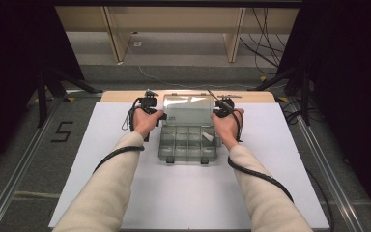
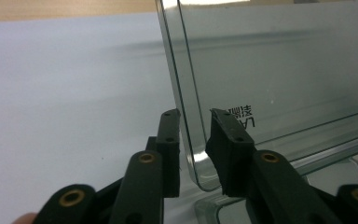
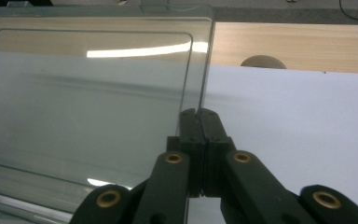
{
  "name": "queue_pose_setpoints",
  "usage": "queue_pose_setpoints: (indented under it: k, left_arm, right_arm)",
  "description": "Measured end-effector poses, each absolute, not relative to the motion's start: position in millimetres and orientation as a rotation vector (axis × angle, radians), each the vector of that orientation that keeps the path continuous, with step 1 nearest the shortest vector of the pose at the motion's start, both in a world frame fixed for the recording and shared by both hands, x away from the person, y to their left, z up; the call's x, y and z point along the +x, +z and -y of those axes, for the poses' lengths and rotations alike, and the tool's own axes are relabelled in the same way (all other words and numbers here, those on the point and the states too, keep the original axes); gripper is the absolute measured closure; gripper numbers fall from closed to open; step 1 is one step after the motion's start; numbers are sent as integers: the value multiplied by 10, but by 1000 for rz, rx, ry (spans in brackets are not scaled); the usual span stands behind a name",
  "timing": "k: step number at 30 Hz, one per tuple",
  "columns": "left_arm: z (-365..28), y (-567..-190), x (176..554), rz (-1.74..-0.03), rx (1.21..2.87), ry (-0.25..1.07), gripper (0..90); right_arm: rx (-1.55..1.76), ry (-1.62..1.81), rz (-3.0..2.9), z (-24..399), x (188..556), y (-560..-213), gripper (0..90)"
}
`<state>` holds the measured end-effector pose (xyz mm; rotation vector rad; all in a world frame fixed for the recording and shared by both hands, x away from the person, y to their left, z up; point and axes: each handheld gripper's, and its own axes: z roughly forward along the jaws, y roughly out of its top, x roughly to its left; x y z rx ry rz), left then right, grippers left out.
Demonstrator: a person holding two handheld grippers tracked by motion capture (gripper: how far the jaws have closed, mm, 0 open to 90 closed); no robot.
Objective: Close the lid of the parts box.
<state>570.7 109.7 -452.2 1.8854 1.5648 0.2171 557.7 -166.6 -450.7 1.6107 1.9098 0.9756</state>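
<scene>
A clear plastic compartment box (image 1: 188,144) sits mid-table with its transparent lid (image 1: 189,110) standing upright. My left gripper (image 1: 163,116) is at the lid's left edge. In the left gripper view its jaws (image 2: 196,114) straddle the rounded corner of the lid (image 2: 279,70), one on each side, with a visible gap and no pressure on it. My right gripper (image 1: 216,113) is at the lid's right edge. In the right gripper view its jaws (image 3: 198,112) are shut, and the thin edge of the lid (image 3: 88,93) runs down between their tips.
The box rests on a white sheet (image 1: 270,159) covering the table, with a wooden strip (image 1: 125,95) along the far edge. A small white piece (image 1: 208,137) lies in a right-hand compartment. Black cables trail from both forearms. The floor at left bears a tape mark (image 1: 62,131).
</scene>
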Motion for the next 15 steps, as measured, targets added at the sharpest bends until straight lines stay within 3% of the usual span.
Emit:
queue_pose_setpoints:
  k: [7,15]
  left_arm:
    - [-1112,-4547,5708,-1611,1864,220,852]
    - [-1085,-4545,5625,-1625,1801,261,881]
  right_arm:
    - [1602,952,-1928,1675,5570,-4520,900]
    - [1572,964,-1923,1698,5561,-4526,900]
